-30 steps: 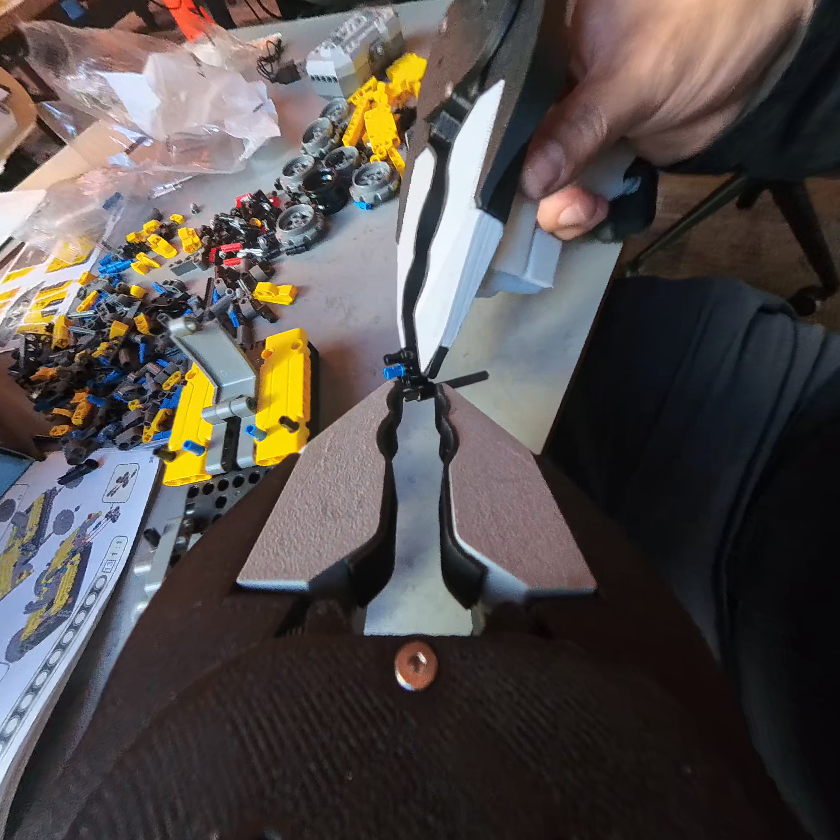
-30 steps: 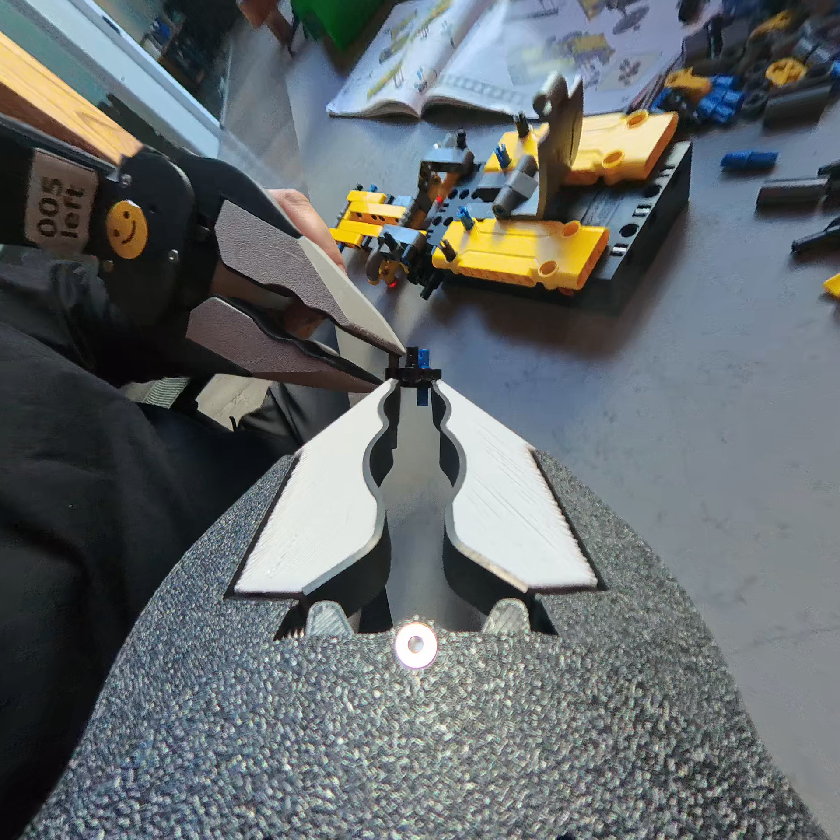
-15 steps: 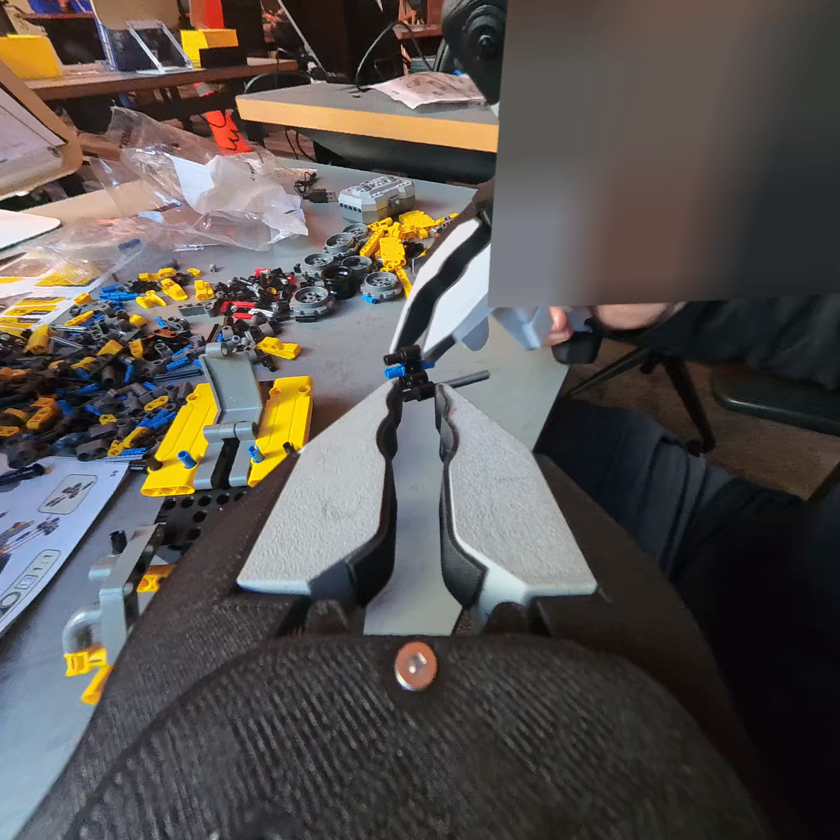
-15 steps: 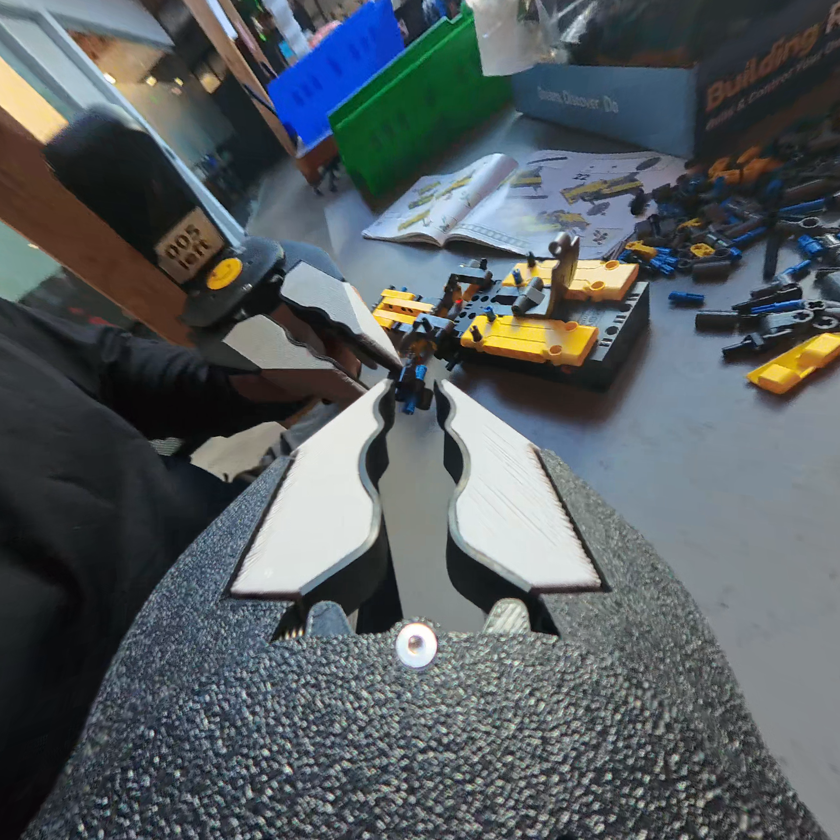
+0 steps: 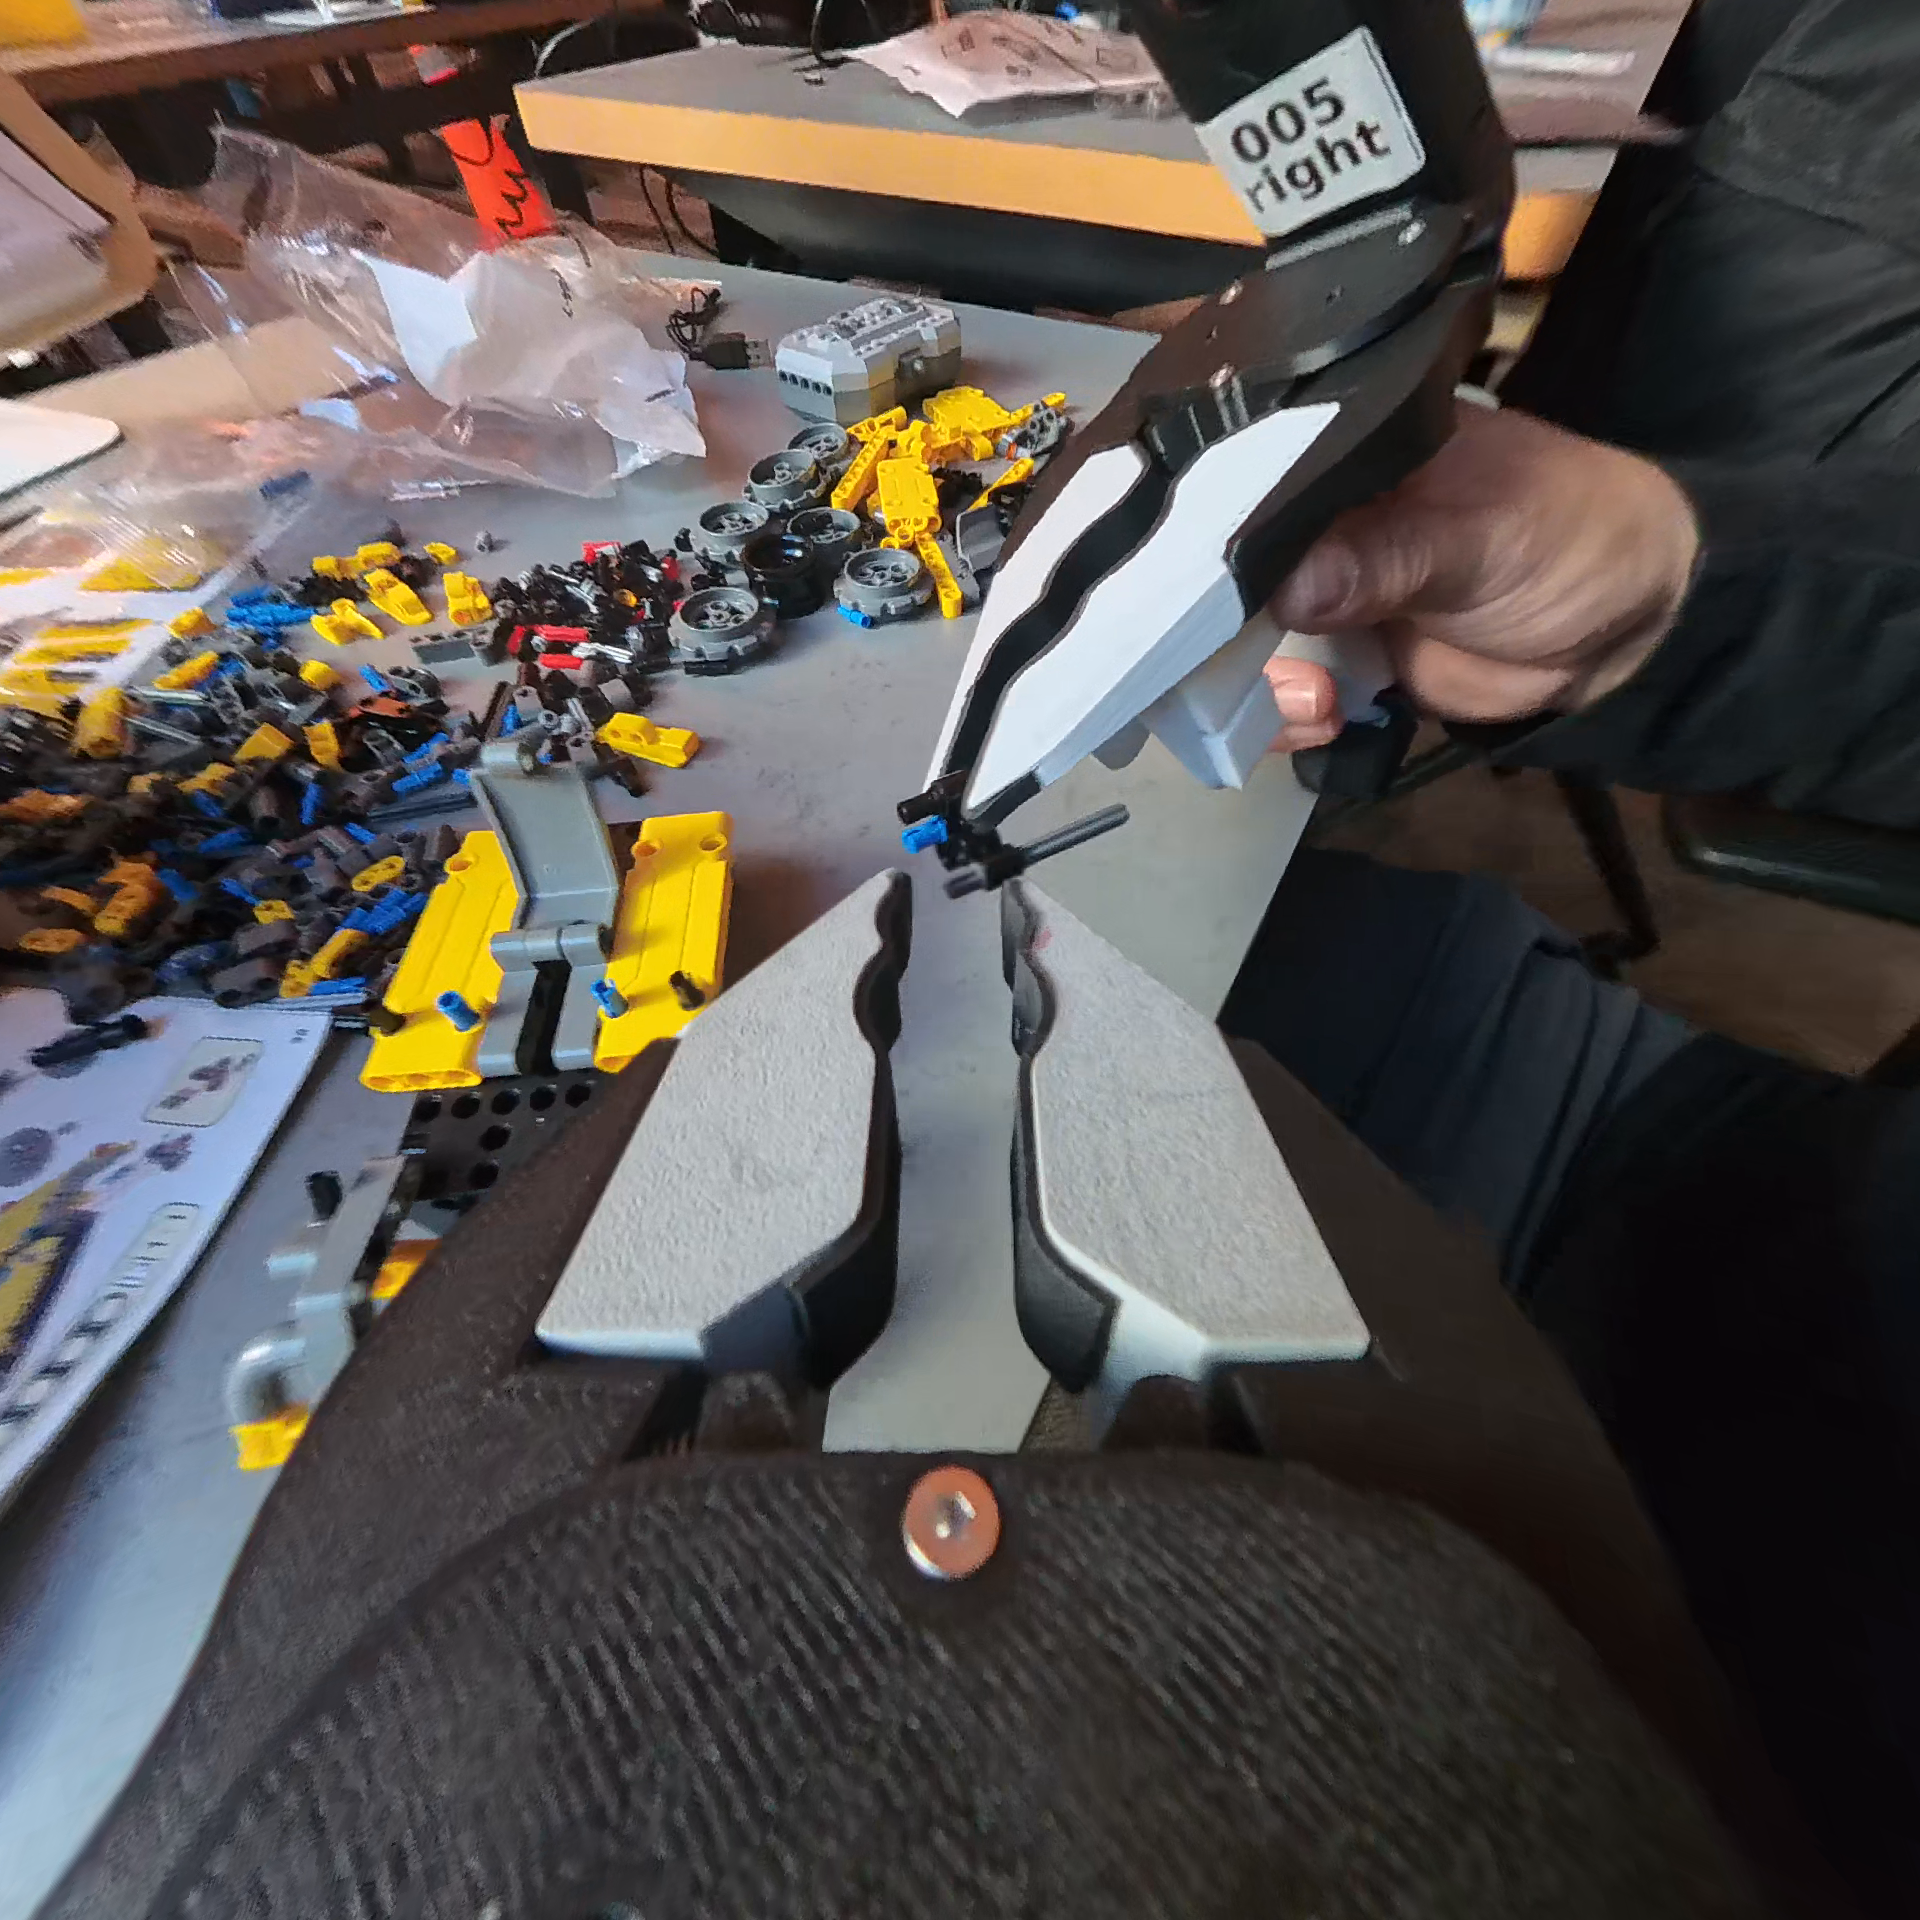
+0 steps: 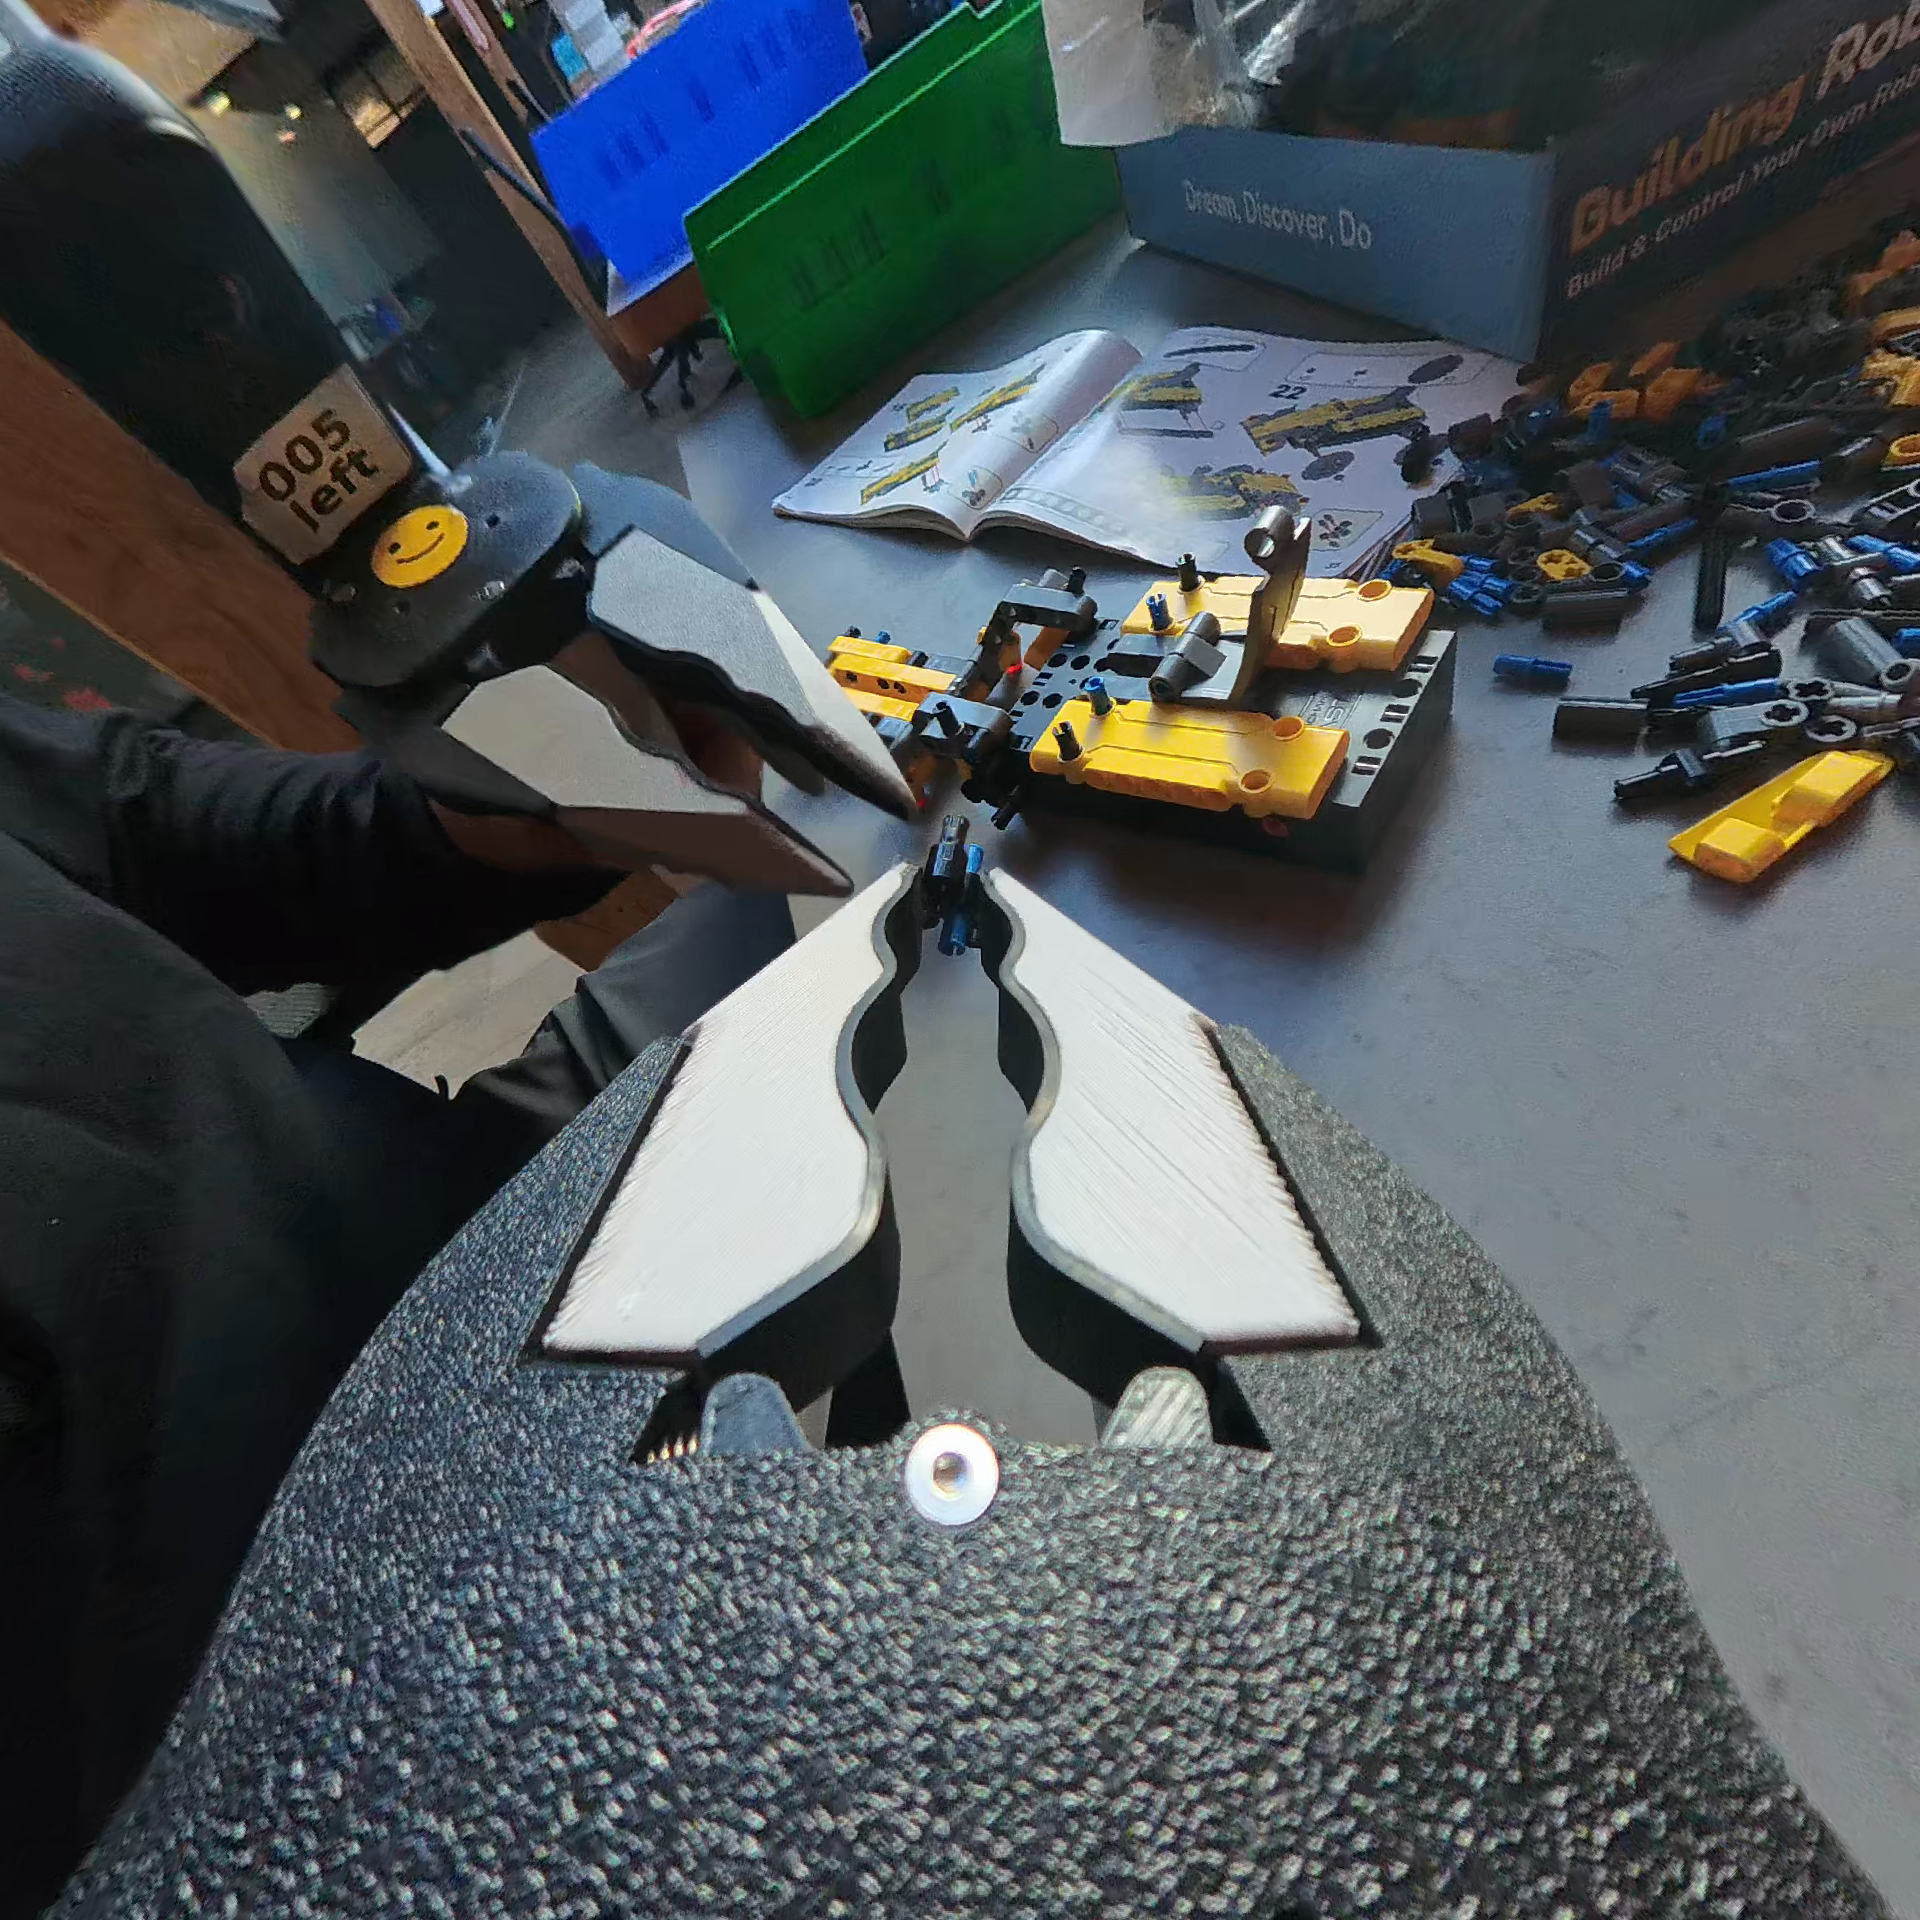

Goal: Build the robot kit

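Note:
A small black and blue pin assembly [image 5: 982,844] hangs just above the grey table [image 5: 831,727]. My right gripper [image 6: 951,878], with white fingers, is shut on this assembly [image 6: 948,857]. In the left wrist view the right gripper [image 5: 961,805] comes down from the upper right, held by a hand. My left gripper [image 5: 956,891], with grey fingers, is open and empty, its tips just below the assembly. It also shows in the right wrist view [image 6: 873,847], left of the assembly. A yellow, black and grey partly built model [image 6: 1184,748] lies on the table beyond.
A pile of loose parts [image 5: 208,790], wheels [image 5: 790,582], a grey battery box [image 5: 868,353] and plastic bags [image 5: 468,343] cover the table's left and far side. An open instruction booklet [image 6: 1091,447], a cardboard box [image 6: 1455,229] and a green bin [image 6: 894,208] lie behind the model. The table edge [image 5: 1247,883] is close on the right. Both grippers' tips are close together, under 4 cm apart.
My left gripper was shut on the pin assembly and has opened and let go. The right gripper has closed on it and now holds it alone.

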`<state>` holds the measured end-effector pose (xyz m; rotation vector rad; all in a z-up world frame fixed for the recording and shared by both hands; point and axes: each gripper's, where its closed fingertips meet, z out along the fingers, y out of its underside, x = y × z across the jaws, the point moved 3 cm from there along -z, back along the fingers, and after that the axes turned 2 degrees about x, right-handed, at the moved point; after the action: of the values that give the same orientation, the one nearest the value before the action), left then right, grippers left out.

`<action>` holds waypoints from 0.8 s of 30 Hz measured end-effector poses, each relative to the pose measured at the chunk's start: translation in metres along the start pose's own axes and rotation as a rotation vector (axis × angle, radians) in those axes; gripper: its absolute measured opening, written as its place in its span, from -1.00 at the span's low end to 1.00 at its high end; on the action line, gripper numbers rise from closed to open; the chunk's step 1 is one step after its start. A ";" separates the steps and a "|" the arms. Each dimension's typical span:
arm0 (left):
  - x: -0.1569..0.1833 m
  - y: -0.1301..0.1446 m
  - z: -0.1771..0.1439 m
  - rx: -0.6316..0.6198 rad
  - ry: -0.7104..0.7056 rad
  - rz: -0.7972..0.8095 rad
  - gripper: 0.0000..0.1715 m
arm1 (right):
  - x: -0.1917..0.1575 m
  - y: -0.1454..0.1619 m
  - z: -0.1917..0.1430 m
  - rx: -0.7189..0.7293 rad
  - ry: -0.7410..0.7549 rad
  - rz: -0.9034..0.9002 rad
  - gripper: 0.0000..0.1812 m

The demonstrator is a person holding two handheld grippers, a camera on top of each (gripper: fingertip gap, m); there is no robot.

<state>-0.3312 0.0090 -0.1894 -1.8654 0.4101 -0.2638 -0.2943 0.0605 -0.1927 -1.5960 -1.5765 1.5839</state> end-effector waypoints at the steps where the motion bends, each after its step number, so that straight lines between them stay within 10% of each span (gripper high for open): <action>1: -0.001 -0.001 -0.003 -0.013 -0.002 0.030 -0.86 | 0.000 0.000 -0.001 -0.003 -0.002 0.000 -0.89; 8: -0.011 0.002 -0.011 -0.141 0.151 0.159 -0.93 | 0.005 0.005 -0.002 -0.026 0.023 0.011 -0.90; 15: -0.039 -0.004 -0.013 -0.175 0.010 0.103 -0.96 | 0.034 0.009 -0.004 -0.087 0.267 -0.054 -0.92; 24: -0.077 0.002 -0.006 -0.304 -0.113 0.026 -0.26 | 0.050 0.010 0.001 -0.134 0.384 -0.051 -0.93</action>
<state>-0.4039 0.0348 -0.1879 -2.1595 0.4137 -0.0804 -0.3044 0.1004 -0.2232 -1.7852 -1.5194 1.0816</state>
